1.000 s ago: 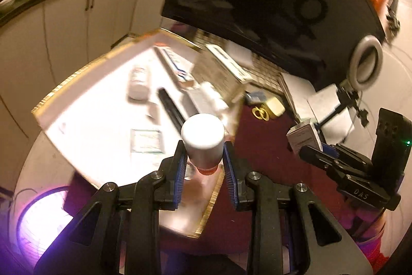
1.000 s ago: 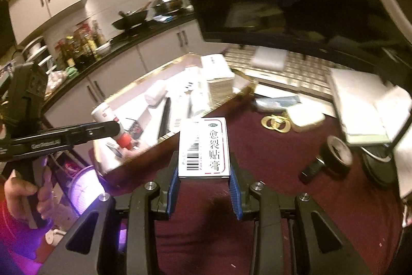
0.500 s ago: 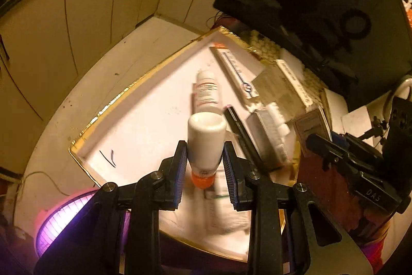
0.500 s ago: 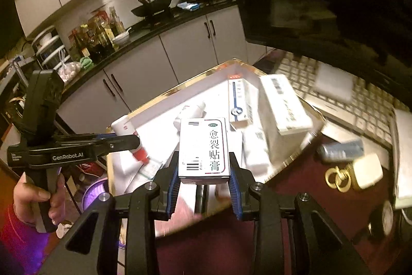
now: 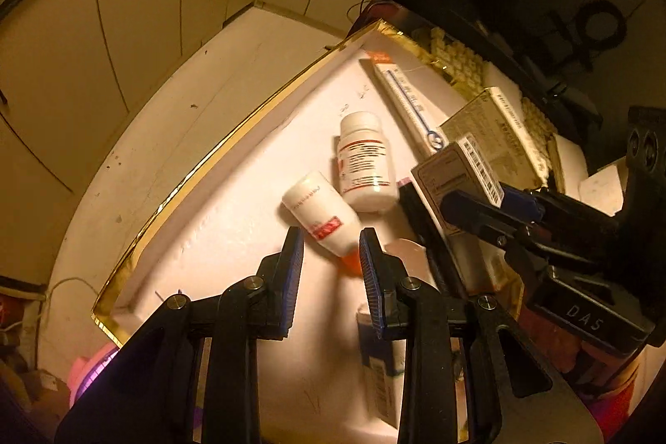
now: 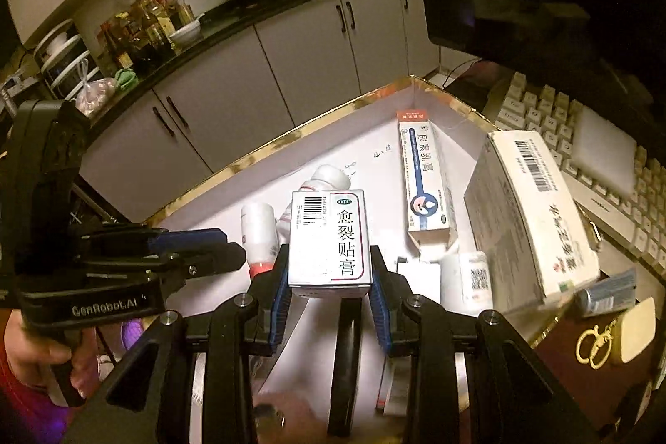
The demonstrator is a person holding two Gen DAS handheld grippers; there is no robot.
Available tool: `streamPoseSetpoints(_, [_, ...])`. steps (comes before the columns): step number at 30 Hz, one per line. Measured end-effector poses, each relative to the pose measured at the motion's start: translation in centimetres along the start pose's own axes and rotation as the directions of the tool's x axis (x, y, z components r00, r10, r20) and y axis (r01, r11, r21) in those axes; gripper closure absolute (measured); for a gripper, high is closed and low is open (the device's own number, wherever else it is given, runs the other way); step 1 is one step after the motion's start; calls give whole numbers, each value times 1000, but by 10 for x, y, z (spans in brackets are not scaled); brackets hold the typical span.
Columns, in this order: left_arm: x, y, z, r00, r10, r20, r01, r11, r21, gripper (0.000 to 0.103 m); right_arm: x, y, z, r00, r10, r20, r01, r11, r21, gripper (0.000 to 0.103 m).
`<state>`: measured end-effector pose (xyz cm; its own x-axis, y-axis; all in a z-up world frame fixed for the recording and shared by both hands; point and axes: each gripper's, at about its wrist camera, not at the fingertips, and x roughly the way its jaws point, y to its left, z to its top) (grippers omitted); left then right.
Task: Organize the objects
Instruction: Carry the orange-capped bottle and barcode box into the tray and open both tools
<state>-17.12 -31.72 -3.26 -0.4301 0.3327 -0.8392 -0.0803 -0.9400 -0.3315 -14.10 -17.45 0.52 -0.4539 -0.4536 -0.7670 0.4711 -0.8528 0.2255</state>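
— Between left gripper [image 5: 331,250] pads: clamping small white bottle [image 5: 320,212], tilting, orange end down, over gold-rimmed tray [image 5: 175,190], just beside lying pill bottle [image 5: 364,161].

— Risking slipping from that skewed hold. Over at right gripper [image 6: 329,277]: squeezing plaster box [image 6: 329,238] above same tray, risking bumping leaning carton [image 6: 528,215].

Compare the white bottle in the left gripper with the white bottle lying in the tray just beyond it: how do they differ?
The held bottle is gripped near its orange end by the left gripper and tilted above the tray; the lying bottle rests flat on the tray floor, untouched. The held bottle looks slimmer, with a small red patch on its label; the lying bottle looks squatter, with a white cap. Both are white plastic.
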Motion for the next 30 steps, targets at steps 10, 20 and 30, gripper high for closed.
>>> streamPoseSetpoints(10, [18, -7, 16, 1000, -2, -24, 2, 1000, -1, 76, 42, -16, 19, 993, -72, -92, 77, 996, 42, 70])
streamPoseSetpoints(20, [14, -19, 18, 999, 16, 34, -16, 1000, 26, 76, 41, -34, 18, 994, -93, -52, 98, 990, 97, 67])
streamPoseSetpoints(30, [-30, -55, -1, 989, -61, 131, 52, 996, 71, 48, -54, -24, -19, 986, -16, 167, -2, 994, 106, 29])
